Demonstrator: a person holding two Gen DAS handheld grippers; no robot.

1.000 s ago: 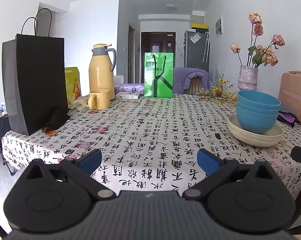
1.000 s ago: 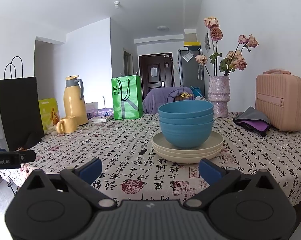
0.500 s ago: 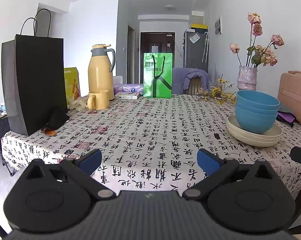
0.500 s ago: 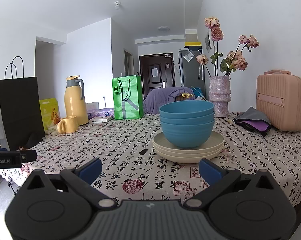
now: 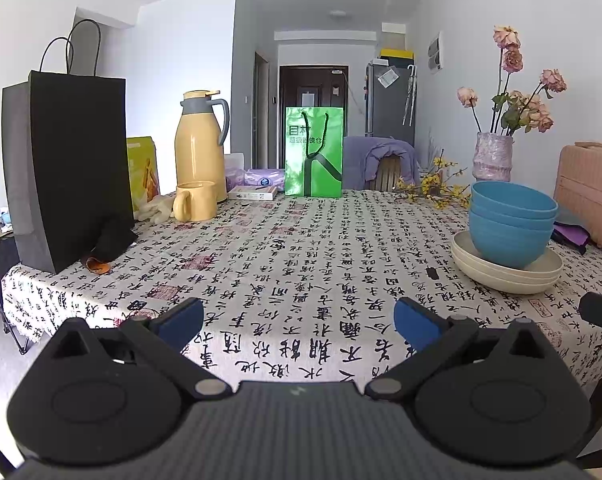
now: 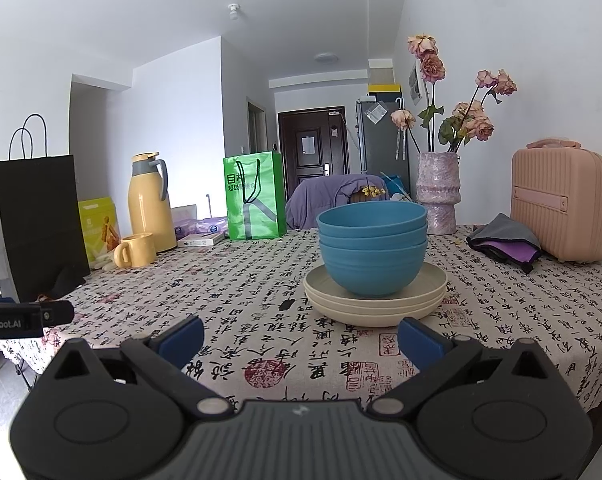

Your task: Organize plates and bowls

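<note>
Bowls [image 6: 372, 255] nested on plates [image 6: 375, 306], dead ahead of right tongs [image 6: 301, 338], near desk [image 6: 261, 364] front edge. Left tongs [image 5: 299, 322] sit well off to their left. Both spread wide, empty. Right is nearer.

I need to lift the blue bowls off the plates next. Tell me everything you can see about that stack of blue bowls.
The stack of matte blue bowls looks like three nested round bowls, apparently plastic, upright and evenly seated, rims showing as stepped bands. It rests centred on a stack of cream plates on the calligraphy-print tablecloth. Nothing else touches it; the top bowl's inside is not visible. The right gripper is open, short of it, not touching.
</note>
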